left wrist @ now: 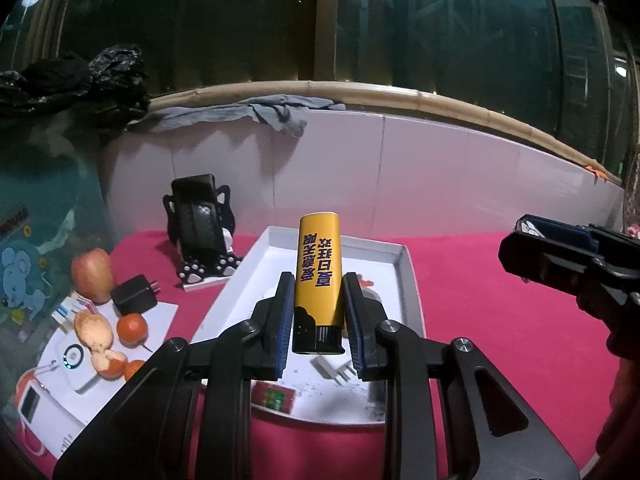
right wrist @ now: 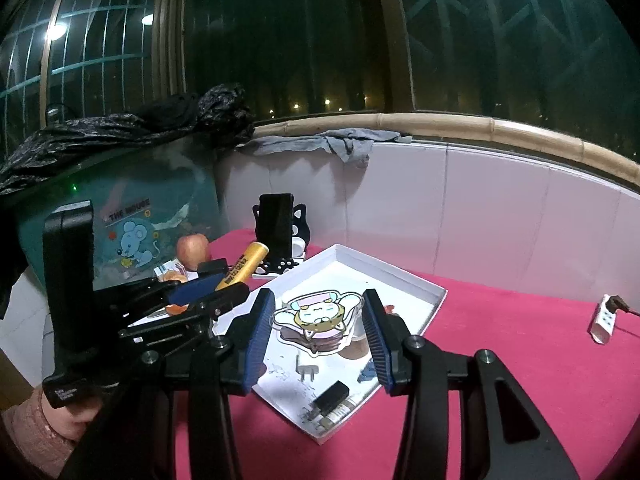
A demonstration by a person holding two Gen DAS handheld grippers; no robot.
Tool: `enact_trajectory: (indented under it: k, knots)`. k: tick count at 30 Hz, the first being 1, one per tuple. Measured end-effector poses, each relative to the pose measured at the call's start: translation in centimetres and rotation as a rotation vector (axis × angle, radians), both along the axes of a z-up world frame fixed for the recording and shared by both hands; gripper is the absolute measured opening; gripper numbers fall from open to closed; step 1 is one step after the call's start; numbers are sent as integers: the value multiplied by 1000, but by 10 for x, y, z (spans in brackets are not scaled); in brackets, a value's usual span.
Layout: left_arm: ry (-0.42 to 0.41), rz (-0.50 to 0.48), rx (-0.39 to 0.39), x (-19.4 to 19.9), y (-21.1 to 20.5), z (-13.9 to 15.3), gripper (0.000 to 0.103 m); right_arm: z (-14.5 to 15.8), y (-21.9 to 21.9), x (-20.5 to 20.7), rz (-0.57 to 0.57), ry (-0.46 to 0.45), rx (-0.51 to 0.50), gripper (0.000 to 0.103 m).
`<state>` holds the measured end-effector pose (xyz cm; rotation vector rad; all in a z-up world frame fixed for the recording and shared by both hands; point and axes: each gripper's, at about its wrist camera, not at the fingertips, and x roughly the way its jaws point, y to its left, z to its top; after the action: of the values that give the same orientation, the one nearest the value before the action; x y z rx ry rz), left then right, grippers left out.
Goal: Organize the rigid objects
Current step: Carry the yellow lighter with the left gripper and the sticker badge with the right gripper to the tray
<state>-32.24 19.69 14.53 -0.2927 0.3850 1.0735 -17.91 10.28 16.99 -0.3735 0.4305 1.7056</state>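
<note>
1. The left gripper has its jaws closed flat against both sides of a yellow lighter, which stands out forward between them.
2. The right gripper has its jaws pressed to either edge of a cartoon cutout, held raised and level.
3. A hand grips the left handle.

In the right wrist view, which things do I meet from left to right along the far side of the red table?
Apple → black phone on its cat stand → white tray → white power strip.
</note>
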Motion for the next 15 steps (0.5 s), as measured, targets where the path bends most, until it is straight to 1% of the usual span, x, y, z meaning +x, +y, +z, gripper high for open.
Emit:
enact_trajectory:
  k: [5,15]
  knots:
    - [14,13,0,-1,12,1,24,2,9,-4,10,1,0,44]
    - [55,40,-5,1,49,5,24,2,35,-8,1,43,-24,44]
